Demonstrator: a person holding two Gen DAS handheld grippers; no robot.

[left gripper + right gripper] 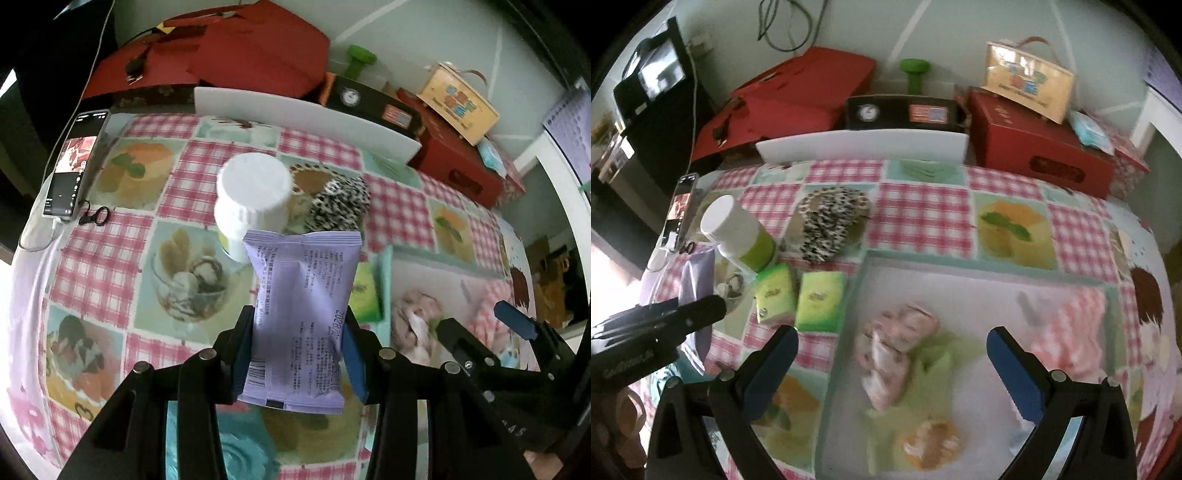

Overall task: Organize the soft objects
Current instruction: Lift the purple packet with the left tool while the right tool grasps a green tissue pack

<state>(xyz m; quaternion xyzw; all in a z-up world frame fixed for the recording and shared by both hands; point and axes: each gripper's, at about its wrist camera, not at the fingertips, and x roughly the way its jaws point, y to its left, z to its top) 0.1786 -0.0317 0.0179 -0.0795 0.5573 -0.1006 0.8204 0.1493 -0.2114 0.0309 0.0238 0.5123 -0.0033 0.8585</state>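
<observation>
My left gripper (295,354) is shut on a lilac snack packet (301,314) and holds it above the table; the packet's edge shows in the right wrist view (696,280). My right gripper (892,362) is open and empty above a clear tray (849,332) that holds a pink soft toy (897,350), a green cloth (934,369) and a pink checked cloth (1071,332). A leopard-print scrunchie (831,221) lies on the tablecloth; it also shows in the left wrist view (340,203). Two green tissue packs (798,299) lie left of the tray.
A white-lidded jar (255,199) stands just beyond the packet. A phone (74,162) lies at the table's left edge. A white board (306,118), red boxes (1034,147), a black box (905,110) and a green dumbbell (916,74) line the back.
</observation>
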